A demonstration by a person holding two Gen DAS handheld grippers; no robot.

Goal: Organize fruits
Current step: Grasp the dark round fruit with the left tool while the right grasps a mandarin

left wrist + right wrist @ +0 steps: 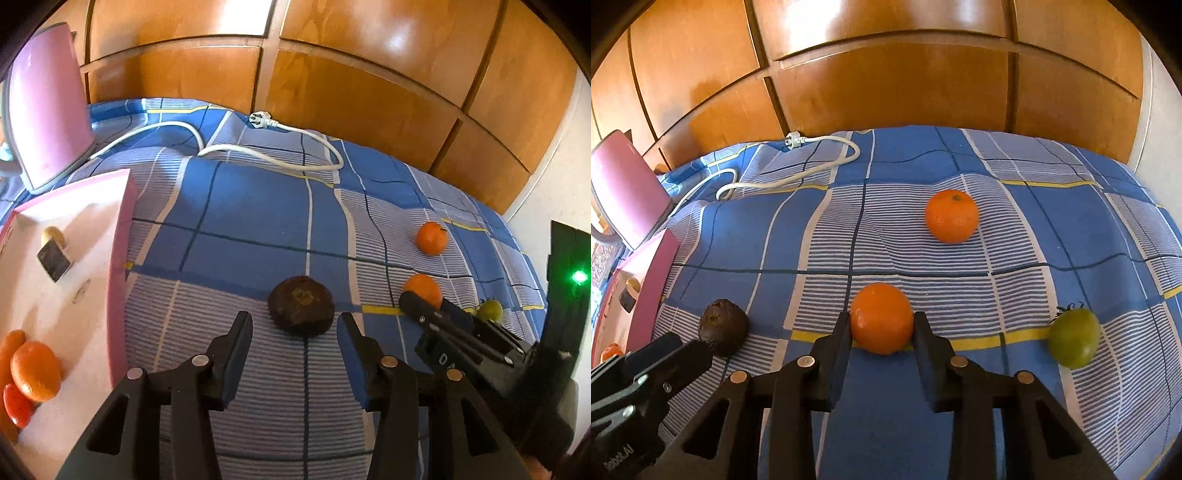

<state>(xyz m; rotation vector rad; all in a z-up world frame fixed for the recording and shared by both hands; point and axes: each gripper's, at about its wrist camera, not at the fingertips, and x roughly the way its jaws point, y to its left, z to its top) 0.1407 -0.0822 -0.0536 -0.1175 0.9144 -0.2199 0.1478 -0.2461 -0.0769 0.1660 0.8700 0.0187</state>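
A dark brown, wrinkled fruit (301, 306) (723, 326) lies on the blue checked cloth. My left gripper (295, 326) stands open right behind it, its fingertips to either side of the fruit and not touching it. My right gripper (882, 325) is shut on an orange (881, 317) (424, 290) that rests on the cloth, with a pad against each side. A second orange (952, 216) (431, 238) lies farther back. A green tomato (1074, 339) (490, 310) sits to the right. A pink tray (122, 240) at the left holds an orange (35, 371) and a red fruit (16, 404).
A pink kettle (48, 110) stands at the back left, and its white cable and plug (258, 120) loop across the far cloth. Wooden cupboard doors (886, 81) rise behind the bed. A small dark block (53, 260) lies in the tray.
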